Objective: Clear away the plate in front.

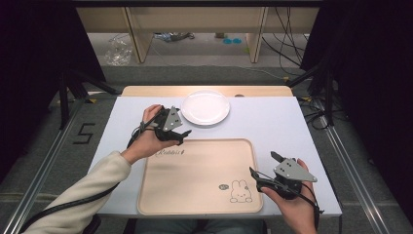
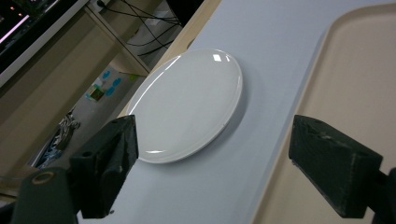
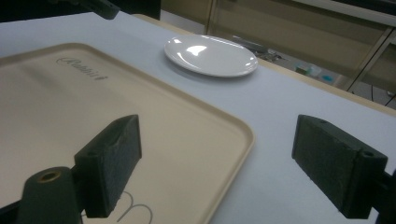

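High view: both claws gape empty, left claw (image 1: pixel 181 127) beside the plate (image 1: pixel 205 107), right claw (image 1: pixel 265 166) at the tray (image 1: pixel 195 173) edge.

A tray (image 1: pixel 199 195) is lying on the near middle of the table (image 1: pixel 272 122), and a plate (image 1: pixel 205 107) is sitting on the table just behind the tray's far edge, slightly left of centre. The left gripper (image 1: pixel 181 131) is hovering at the tray's far left corner, just beside the plate. The right gripper (image 1: pixel 265 168) is hanging over the tray's right edge, well apart from the plate.
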`<state>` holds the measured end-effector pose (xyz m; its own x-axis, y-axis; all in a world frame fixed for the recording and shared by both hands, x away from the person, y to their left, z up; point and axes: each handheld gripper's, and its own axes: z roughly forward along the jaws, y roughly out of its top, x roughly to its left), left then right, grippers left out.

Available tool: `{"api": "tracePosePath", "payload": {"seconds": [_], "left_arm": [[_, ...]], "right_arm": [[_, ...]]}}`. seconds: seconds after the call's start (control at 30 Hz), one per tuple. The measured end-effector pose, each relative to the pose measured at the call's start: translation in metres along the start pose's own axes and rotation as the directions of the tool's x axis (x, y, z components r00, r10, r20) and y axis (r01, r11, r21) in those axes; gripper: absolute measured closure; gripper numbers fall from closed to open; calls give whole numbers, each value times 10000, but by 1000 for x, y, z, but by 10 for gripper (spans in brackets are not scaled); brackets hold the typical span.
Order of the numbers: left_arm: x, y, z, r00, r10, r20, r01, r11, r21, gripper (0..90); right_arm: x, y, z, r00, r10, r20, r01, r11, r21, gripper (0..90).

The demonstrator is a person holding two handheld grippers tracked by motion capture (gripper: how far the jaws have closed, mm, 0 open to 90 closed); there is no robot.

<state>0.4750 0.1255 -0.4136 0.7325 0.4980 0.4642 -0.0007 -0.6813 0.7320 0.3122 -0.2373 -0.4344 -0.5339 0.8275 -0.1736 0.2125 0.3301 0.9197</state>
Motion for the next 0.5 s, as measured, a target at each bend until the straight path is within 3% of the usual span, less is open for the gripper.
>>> {"api": "tracePosePath", "payload": {"seconds": [0.03,0.1,0.13,0.2,0.5], "left_arm": [[1,0,1,9999,170,5,-170,9998,141,154],[1,1,6,10000,35,-17,-34,9999,101,154],[3,1,7,9997,229,18,-230,9993,299,153],[4,1,11,9999,107,21,-108,9995,312,153],[7,4,30,9990,428,87,-434,9962,758,153]], "right_arm": [[0,0,0,10000,41,-13,-41,10000,22,168],[0,0,0,10000,59,-41,-59,10000,76,168],[0,0,0,10000,47,-52,-47,9999,94,168],[0,0,0,10000,43,-56,-42,9999,98,168],[0,0,0,10000,66,-45,-65,9999,140,168]]}}
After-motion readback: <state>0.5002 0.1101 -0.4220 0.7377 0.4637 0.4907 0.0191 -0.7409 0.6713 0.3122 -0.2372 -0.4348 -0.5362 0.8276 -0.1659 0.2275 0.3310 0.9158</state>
